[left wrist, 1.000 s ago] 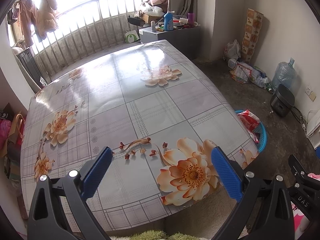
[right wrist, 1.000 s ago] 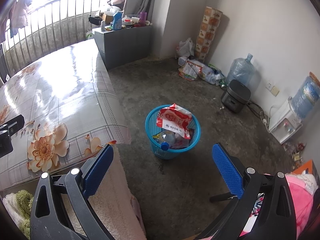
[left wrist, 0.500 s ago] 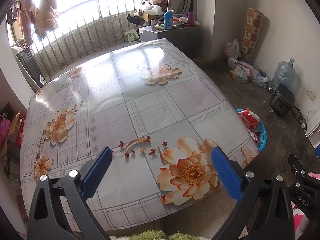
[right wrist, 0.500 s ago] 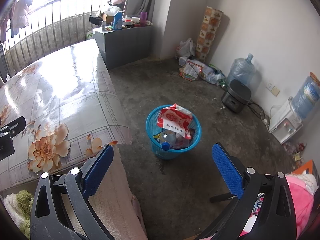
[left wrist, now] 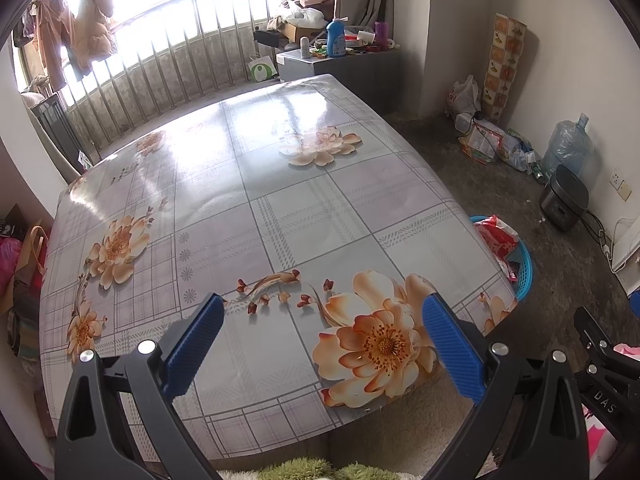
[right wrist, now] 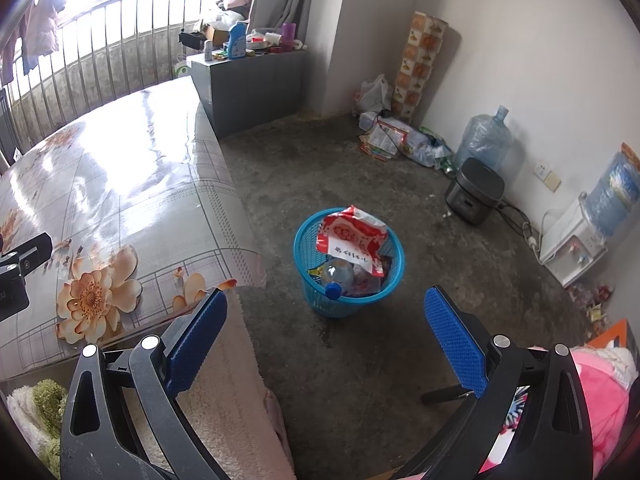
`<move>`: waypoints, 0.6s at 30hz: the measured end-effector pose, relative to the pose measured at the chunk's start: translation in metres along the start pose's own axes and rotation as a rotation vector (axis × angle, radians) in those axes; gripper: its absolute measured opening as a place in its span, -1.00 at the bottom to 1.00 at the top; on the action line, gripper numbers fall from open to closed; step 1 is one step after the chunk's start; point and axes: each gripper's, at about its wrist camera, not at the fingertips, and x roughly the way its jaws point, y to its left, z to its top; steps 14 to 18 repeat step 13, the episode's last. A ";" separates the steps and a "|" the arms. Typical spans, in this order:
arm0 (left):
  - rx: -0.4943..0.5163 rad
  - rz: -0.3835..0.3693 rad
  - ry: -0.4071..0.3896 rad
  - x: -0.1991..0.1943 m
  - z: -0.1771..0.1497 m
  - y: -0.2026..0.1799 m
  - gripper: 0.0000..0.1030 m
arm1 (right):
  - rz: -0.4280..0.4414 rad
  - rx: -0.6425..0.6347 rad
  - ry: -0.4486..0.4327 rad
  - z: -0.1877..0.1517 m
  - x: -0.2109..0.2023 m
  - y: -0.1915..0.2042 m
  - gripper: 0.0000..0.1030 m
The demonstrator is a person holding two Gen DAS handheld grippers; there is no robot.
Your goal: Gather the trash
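Note:
A blue mesh trash basket (right wrist: 316, 300) stands on the concrete floor beside the table, holding a red and white snack bag (right wrist: 352, 238) and a plastic bottle (right wrist: 338, 276). It shows partly behind the table edge in the left wrist view (left wrist: 524, 272). My right gripper (right wrist: 326, 334) is open and empty, above the floor in front of the basket. My left gripper (left wrist: 324, 340) is open and empty, above the near edge of the floral table (left wrist: 280, 208). I see no loose trash on the table.
A grey cabinet (right wrist: 256, 84) with bottles stands past the table. Bags and litter (right wrist: 396, 136), a water jug (right wrist: 484, 140) and a rice cooker (right wrist: 474, 192) line the right wall. A water dispenser (right wrist: 576, 240) is at the right. A fleece blanket (right wrist: 224, 400) lies below.
Almost nothing. Both views shifted very slightly; both grippers stay open and empty.

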 end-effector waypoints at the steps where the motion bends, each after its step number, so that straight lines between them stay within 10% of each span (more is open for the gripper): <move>1: 0.000 -0.002 0.002 0.001 0.000 0.001 0.89 | 0.000 0.000 0.000 0.000 0.000 0.000 0.84; 18: 0.012 -0.007 0.010 0.005 0.001 0.001 0.89 | 0.002 0.001 0.001 -0.001 0.002 0.001 0.84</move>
